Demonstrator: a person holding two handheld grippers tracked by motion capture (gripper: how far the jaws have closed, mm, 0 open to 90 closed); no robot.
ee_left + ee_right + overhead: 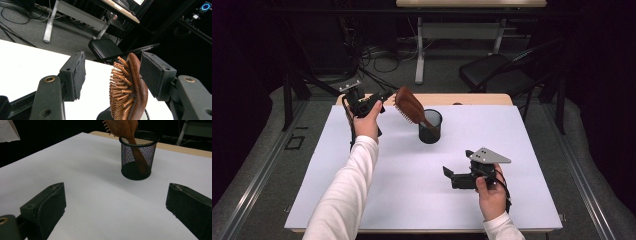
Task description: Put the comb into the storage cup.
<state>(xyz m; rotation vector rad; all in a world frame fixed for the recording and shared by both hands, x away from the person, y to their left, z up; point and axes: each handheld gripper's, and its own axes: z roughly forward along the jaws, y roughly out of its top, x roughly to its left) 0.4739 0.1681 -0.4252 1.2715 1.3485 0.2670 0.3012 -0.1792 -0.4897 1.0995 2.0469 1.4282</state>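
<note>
Nearest us, our right hand-held gripper hovers jaws apart above the white bench, while our left hand-held gripper, jaws apart, brackets the brown wooden bristle hairbrush leaning in the black mesh cup.

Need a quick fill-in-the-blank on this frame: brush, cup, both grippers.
1. The wooden hairbrush has its handle inside the black mesh ____.
2. The brush head lies between the jaws of the ____ gripper.
3. The right gripper has its jaws ____ and nothing between them.

Missing words: cup; left; open
</note>
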